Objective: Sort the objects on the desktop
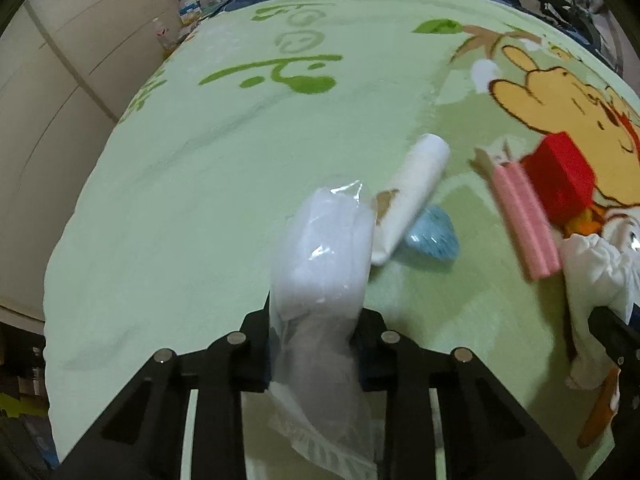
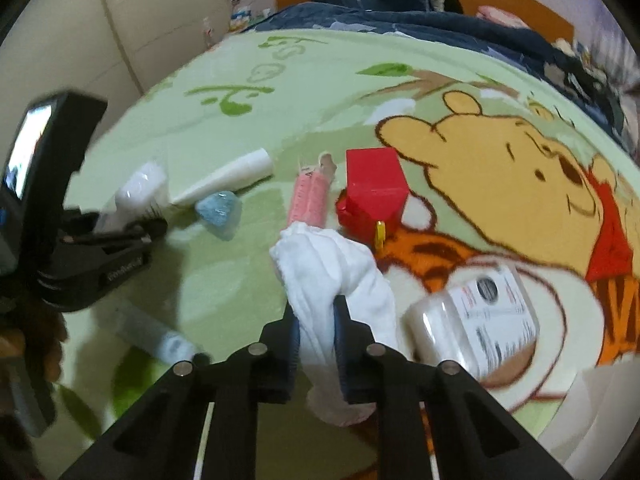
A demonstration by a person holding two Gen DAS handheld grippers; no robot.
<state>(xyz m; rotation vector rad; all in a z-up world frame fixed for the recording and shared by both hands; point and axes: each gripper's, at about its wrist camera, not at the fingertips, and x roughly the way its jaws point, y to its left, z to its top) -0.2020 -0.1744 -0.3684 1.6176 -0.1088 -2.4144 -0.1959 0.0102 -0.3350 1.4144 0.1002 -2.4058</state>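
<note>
The left tongs (image 1: pixel 316 336) are clamped on a clear plastic packet of white pads (image 1: pixel 320 256), which stands up between the pads. The right tongs (image 2: pixel 316 340) are pinched tight on a crumpled white cloth (image 2: pixel 328 272). Both hang over a pale green cartoon-print blanket (image 1: pixel 192 168) on a bed. Just ahead lie a white tube (image 1: pixel 412 196), a small blue wrapped packet (image 1: pixel 434 236), a pink ribbed bar (image 1: pixel 524 220) and a red box (image 1: pixel 560 176), close together. The blanket's left half lies bare out to its edge.
</note>
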